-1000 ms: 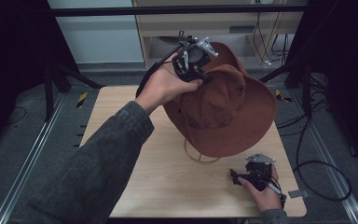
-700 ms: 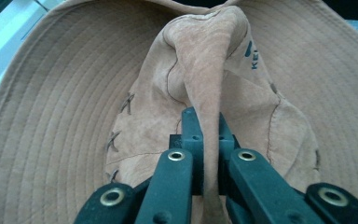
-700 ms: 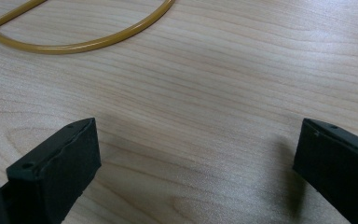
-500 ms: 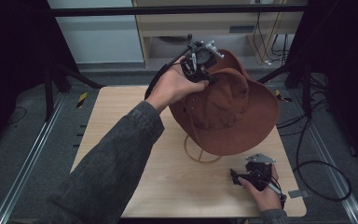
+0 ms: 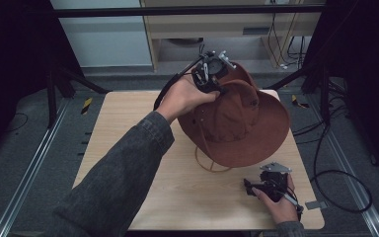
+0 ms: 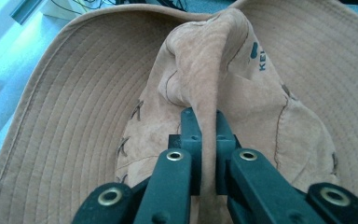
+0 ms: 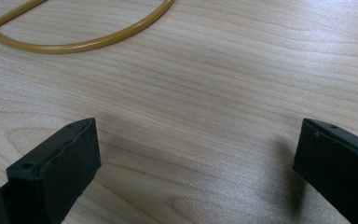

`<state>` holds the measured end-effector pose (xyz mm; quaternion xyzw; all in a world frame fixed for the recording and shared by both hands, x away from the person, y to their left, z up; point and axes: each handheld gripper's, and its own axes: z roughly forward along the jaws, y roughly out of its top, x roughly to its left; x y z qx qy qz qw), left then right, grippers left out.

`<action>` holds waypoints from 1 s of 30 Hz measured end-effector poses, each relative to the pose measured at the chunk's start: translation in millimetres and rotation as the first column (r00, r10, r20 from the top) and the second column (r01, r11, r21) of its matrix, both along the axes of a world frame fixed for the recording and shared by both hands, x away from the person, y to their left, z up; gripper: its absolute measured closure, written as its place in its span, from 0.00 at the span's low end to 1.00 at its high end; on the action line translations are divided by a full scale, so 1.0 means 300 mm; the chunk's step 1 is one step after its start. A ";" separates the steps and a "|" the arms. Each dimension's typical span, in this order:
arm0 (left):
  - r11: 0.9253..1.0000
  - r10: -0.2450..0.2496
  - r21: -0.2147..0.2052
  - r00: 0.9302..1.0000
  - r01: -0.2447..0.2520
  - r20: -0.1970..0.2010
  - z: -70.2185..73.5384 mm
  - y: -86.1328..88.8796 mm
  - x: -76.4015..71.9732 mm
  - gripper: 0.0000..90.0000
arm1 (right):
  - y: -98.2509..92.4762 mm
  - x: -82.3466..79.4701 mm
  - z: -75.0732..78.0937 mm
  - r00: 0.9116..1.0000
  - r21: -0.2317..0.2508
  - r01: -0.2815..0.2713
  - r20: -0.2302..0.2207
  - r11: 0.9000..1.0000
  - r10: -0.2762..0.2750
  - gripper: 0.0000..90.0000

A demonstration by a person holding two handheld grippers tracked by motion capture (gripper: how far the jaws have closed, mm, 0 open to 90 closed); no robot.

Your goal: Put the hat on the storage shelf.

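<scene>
At upper centre of the high view, the left gripper (image 5: 211,74) is pinching the brown hat (image 5: 237,121) by its crown, while the right gripper (image 5: 266,185) is resting at lower right on the table (image 5: 128,133), jaws wide apart.

A big brown hat (image 5: 242,123) with a wide floppy brim is up in the air, tipped sideways, above the yellow ring stand (image 5: 212,163).
</scene>
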<state>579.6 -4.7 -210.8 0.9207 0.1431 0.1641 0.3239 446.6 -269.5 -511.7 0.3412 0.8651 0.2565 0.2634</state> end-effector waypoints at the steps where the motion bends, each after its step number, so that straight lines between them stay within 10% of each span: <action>1: 1.000 0.002 0.001 1.000 -0.002 0.002 -0.001 0.000 -0.002 0.96 | 0.000 0.000 0.000 1.000 0.001 0.000 0.000 1.000 0.000 0.01; 30: 0.998 0.050 -0.042 0.998 -0.048 0.031 0.007 0.053 -0.035 0.73 | 0.000 0.000 0.000 1.000 0.000 0.000 0.001 1.000 0.000 0.01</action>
